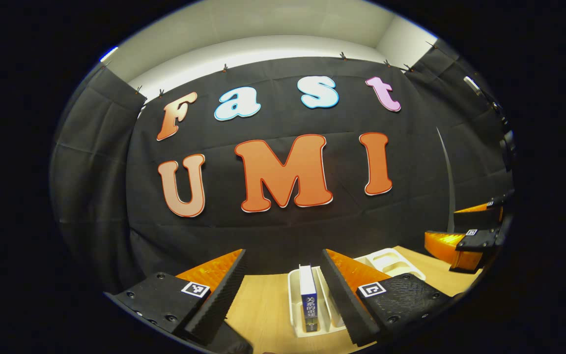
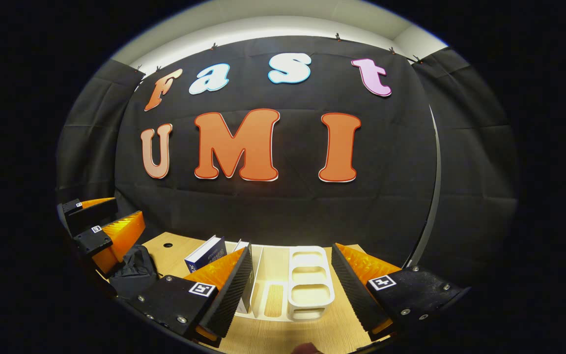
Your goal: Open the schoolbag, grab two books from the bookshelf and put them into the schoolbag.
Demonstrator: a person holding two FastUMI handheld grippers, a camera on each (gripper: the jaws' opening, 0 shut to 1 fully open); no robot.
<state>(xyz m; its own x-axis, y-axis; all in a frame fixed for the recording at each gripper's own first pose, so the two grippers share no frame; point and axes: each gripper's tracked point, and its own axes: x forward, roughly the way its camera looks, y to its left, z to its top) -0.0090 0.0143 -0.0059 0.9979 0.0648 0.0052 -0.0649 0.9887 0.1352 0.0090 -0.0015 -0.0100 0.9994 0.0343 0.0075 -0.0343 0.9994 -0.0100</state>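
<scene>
In the right gripper view we see the dark schoolbag (image 2: 133, 270) at far left on the table (image 2: 283, 334), then a leaning book (image 2: 204, 255) in the white bookshelf (image 2: 311, 285). Our left gripper (image 1: 283, 290) and right gripper (image 2: 290, 285) both hold their jaws apart, empty.

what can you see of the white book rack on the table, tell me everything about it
The white book rack looks like moulded plastic, with upright dividers forming narrow slots and a section of rounded open compartments on one side. It rests flat on the light wooden table near the black cloth wall. In the left gripper view a blue-spined book stands upright in one slot; in the right gripper view two books lean in its slots. The rounded compartments hold nothing. Neither gripper touches it.
</scene>
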